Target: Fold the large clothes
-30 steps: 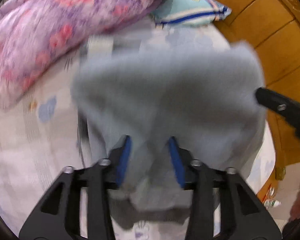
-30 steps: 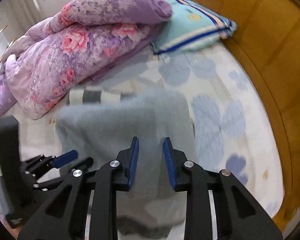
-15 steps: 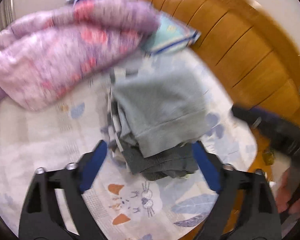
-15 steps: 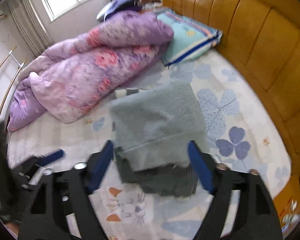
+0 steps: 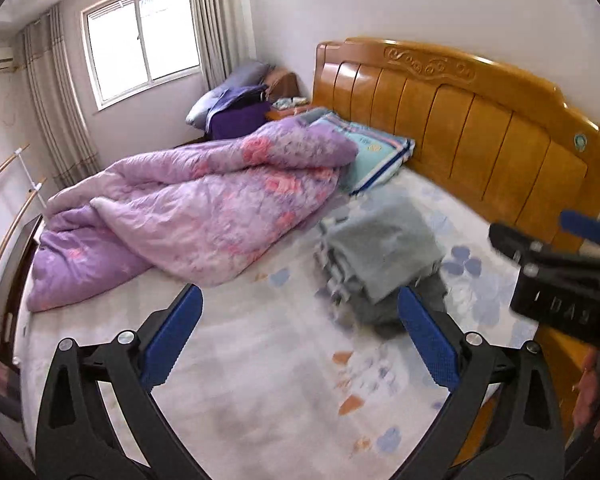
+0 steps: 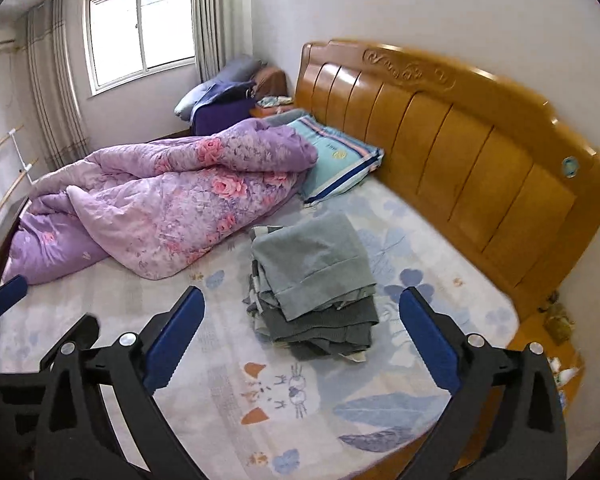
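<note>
Tongs (image 6: 300, 320) wide, quilt (image 6: 172, 200) beside stack (image 6: 312, 276)

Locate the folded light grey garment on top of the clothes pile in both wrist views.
Left wrist: folded light grey garment right of centre, above the right blue pad.
Right wrist: near centre, between the pads, topping the pile.
Shared landmark: wooden headboard, behind the pile.

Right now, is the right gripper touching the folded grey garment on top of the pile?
Apart. In the right wrist view the right gripper stands open, and the grey garment lies on the pile beyond its fingertips, clear of both pads.
</note>
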Action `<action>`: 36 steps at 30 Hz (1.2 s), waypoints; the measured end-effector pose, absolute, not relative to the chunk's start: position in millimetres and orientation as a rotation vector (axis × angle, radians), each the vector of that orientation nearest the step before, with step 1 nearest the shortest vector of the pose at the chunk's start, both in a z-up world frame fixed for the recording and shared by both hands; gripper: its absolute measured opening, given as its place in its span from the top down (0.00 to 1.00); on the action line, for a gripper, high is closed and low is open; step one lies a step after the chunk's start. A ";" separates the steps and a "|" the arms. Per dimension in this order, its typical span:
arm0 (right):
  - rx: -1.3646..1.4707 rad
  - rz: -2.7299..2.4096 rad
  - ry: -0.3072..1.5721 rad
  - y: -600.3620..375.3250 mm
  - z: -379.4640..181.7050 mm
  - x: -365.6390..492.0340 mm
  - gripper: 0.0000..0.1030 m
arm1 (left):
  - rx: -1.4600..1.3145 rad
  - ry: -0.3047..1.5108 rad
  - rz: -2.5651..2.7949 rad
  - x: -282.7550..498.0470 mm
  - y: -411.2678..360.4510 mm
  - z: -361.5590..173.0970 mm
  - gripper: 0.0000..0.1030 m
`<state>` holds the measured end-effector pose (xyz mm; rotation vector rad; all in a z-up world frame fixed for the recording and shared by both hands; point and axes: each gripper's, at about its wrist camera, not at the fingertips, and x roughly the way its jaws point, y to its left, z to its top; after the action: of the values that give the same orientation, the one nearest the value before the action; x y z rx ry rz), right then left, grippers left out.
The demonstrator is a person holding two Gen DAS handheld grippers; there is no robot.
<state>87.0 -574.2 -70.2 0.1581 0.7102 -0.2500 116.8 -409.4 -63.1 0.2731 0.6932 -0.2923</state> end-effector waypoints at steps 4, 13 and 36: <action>0.139 -0.250 0.721 -551.3 -74.6 63.4 0.08 | 0.207 0.764 -0.279 89.2 -370.3 -71.5 0.05; 0.145 -0.221 0.777 -505.6 -101.3 41.6 0.08 | 0.192 0.724 -0.259 65.5 -329.3 -71.3 0.05; 0.136 -0.253 0.746 -481.8 -98.1 50.0 0.08 | 0.189 0.732 -0.271 85.0 -312.6 -73.9 0.05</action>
<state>50.0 -481.8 -98.1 0.1355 0.7460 -0.2528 85.0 -312.6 -73.9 0.1890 0.7320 -0.2715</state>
